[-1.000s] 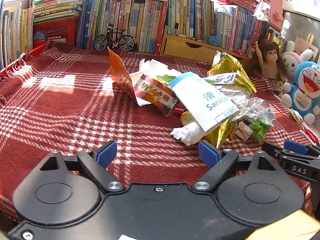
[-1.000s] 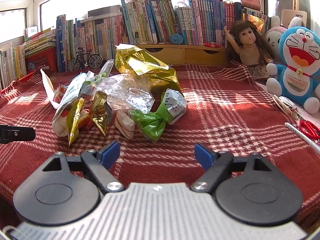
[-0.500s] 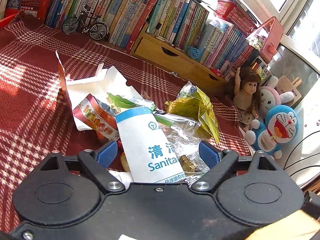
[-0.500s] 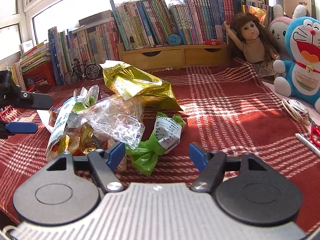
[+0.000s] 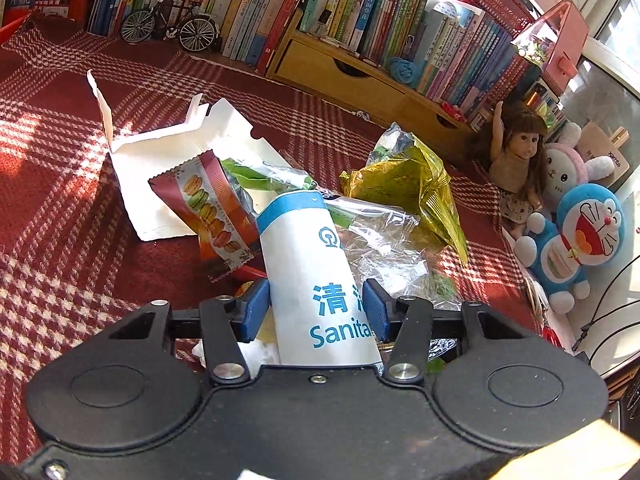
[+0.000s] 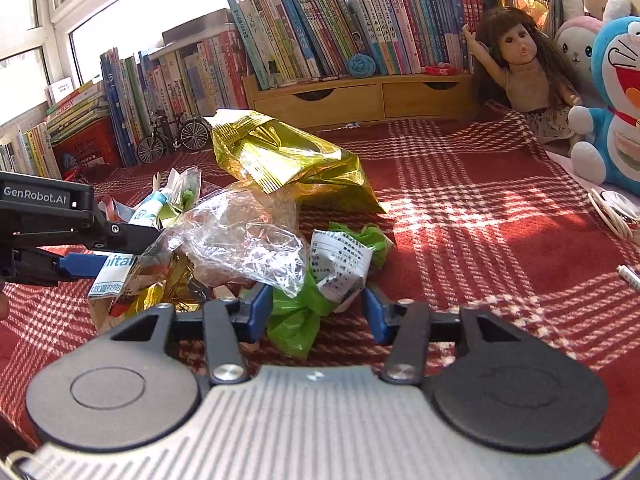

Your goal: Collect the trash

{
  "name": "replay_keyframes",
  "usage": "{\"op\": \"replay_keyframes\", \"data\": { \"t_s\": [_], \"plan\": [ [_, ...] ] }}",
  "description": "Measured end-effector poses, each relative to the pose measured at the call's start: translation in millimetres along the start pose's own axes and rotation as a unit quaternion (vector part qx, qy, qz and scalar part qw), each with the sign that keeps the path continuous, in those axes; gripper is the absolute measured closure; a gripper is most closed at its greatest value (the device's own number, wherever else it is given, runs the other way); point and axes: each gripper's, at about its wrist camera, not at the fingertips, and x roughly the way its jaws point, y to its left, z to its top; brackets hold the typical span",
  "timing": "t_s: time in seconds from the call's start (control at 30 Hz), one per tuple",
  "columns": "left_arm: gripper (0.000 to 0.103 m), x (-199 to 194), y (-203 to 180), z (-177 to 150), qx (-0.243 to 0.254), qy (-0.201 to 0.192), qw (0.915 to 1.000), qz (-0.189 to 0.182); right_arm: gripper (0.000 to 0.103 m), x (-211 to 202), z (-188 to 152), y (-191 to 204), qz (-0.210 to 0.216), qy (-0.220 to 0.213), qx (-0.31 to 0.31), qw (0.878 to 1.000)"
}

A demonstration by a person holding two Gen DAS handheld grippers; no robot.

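A heap of trash lies on the red checked cloth (image 5: 60, 220). My left gripper (image 5: 316, 308) hovers over a white-and-blue sanitary bag (image 5: 308, 256). Its jaws are closing with the bag between them, and the bag's edges stay flat and uncrumpled. A macaron wrapper (image 5: 208, 208), a torn white carton (image 5: 160, 168) and a gold foil bag (image 5: 404, 184) lie around it. My right gripper (image 6: 316, 308) is closing around a crumpled green wrapper (image 6: 296, 316) with a white label (image 6: 340, 264); a small gap remains at the right pad. Clear plastic (image 6: 240, 248) lies just left of it.
Rows of books, a model bicycle (image 5: 168, 24) and wooden drawers (image 6: 360, 96) line the back. A doll (image 6: 524, 68) and a blue plush toy (image 6: 616, 100) sit at the right. A pen (image 6: 628, 276) and a white cable (image 6: 612, 212) lie at the cloth's right edge.
My left gripper moved forward onto the heap and now straddles the sanitary bag. My right gripper edged up to the green wrapper. Both pairs of jaws have narrowed a lot.
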Motion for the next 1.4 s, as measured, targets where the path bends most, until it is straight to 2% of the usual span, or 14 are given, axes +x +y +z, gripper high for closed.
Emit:
{"op": "replay_keyframes", "data": {
  "t_s": [0.17,0.5,0.6,0.63,0.8,0.9,0.97,1.0,1.1,1.17,1.27,1.4],
  "plan": [
    [0.060,-21.1,-2.7,-3.1,0.011,-0.013,0.9998,-0.005,0.067,-13.7,-3.8,-3.9,0.003,-0.001,0.005,1.000],
    [0.061,-67.7,-5.2,-15.8,0.035,-0.042,0.9985,-0.010,0.069,-48.7,-10.9,-4.0,-0.010,-0.017,0.000,1.000],
    [0.073,-80.7,-4.6,-22.7,0.040,-0.046,0.9981,-0.010,0.069,-59.2,-14.3,-2.1,-0.004,-0.019,-0.002,1.000],
    [0.081,-84.8,-3.8,-25.3,0.041,-0.046,0.9980,-0.011,0.069,-64.1,-16.4,-0.8,-0.001,-0.020,-0.004,1.000],
    [0.081,-87.1,1.4,-37.4,0.053,-0.034,0.9980,-0.007,0.069,-80.0,-24.0,7.1,0.003,-0.020,-0.017,1.000],
    [0.079,-78.1,9.2,-48.9,0.054,-0.017,0.9984,0.001,0.068,-82.2,-28.2,11.4,-0.004,-0.016,-0.026,1.000],
    [0.058,-73.6,14.3,-61.8,0.066,-0.020,0.9975,0.013,0.068,-82.6,-32.0,12.6,-0.006,-0.013,-0.027,1.000],
    [0.055,-70.3,17.8,-68.2,0.073,-0.019,0.9969,0.021,0.068,-82.4,-33.9,13.0,-0.005,-0.010,-0.027,1.000],
    [0.054,-64.8,27.8,-80.1,0.080,-0.005,0.9962,0.034,0.067,-80.8,-38.3,13.7,-0.005,-0.003,-0.027,1.000],
    [0.050,-65.4,35.4,-85.2,0.077,-0.002,0.9962,0.041,0.067,-80.6,-39.9,14.8,-0.007,-0.003,-0.030,1.000],
    [0.041,-70.7,40.5,-86.6,0.081,-0.011,0.9955,0.048,0.067,-81.2,-40.2,17.1,-0.008,-0.005,-0.035,0.999],
    [0.037,-76.2,41.5,-85.1,0.091,-0.023,0.9938,0.061,0.064,-77.3,-40.0,18.1,-0.010,-0.002,-0.044,0.999]
  ]
}}
